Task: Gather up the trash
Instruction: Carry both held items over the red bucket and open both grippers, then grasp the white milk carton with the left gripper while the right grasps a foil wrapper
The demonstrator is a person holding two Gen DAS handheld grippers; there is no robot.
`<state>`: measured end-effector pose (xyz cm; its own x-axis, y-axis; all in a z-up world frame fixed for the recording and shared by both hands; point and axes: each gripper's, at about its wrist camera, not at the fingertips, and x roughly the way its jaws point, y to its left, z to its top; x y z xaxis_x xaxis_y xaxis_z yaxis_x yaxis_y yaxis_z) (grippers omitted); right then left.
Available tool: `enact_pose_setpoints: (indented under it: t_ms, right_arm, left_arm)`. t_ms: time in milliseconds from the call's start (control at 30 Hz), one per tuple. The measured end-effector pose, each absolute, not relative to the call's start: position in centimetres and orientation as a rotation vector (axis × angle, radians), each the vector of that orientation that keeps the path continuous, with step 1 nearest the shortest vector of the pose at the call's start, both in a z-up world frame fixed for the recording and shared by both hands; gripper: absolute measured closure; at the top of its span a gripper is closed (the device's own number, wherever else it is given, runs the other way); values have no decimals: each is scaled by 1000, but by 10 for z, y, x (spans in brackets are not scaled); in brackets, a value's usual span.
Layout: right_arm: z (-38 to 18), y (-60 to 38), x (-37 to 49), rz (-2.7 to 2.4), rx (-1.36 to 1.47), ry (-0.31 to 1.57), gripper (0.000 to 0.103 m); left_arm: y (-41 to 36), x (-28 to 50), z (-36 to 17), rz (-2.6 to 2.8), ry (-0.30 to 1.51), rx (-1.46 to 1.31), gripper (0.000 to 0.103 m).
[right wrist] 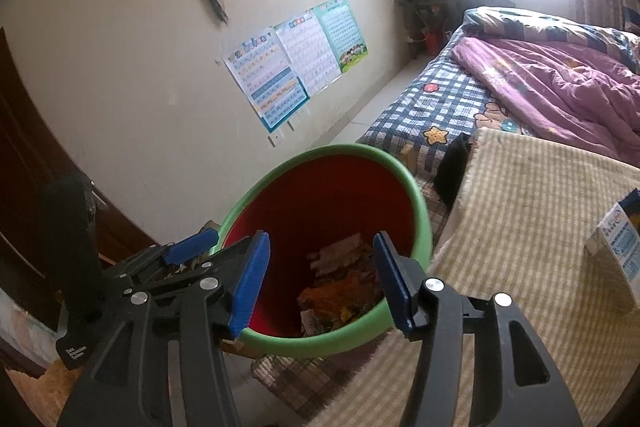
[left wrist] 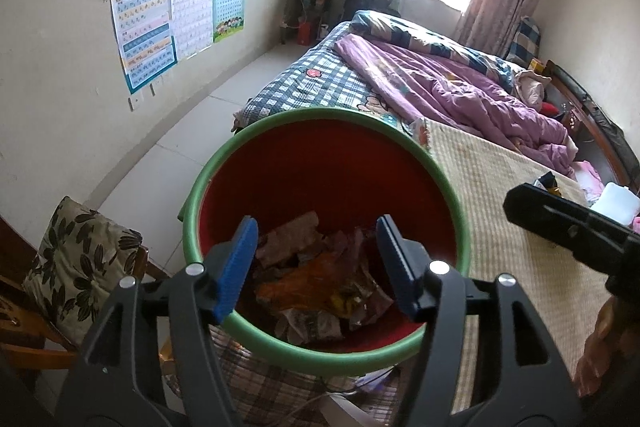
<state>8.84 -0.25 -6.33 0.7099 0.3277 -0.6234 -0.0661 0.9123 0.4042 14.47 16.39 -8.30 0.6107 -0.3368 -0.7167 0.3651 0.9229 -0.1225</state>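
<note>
Both grippers hang over the mouth of a red bin with a green rim [left wrist: 256,131], their blue-padded jaws parted and nothing between them. On the left gripper [left wrist: 316,259] the pads stand well apart above the rubbish, touching none of it; the right gripper [right wrist: 320,271] is spread much the same, its pads clear of the rim on either side. Below them, at the bottom of the bin, lies the collected trash [left wrist: 320,287]: crumpled wrappers, brown paper and an orange packet. Just beside the bin a beige checked mat [left wrist: 500,219] covers the near end of the bed, and a white and blue carton [right wrist: 618,247] lies on it. Farther along are a blue plaid sheet [right wrist: 440,107] and a rumpled purple quilt [left wrist: 440,87]. Three children's charts [left wrist: 176,15] hang on the wall, and a floral cushion [left wrist: 80,263] rests on a wooden chair
</note>
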Motion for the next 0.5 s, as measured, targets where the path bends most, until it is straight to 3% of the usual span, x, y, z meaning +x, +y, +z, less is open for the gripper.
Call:
enact_pose_setpoints:
  t_ms: [500]
  right_arm:
    - [-75, -89, 29, 68, 422, 746, 50]
  left_arm:
    - [113, 110, -73, -448, 790, 78, 44]
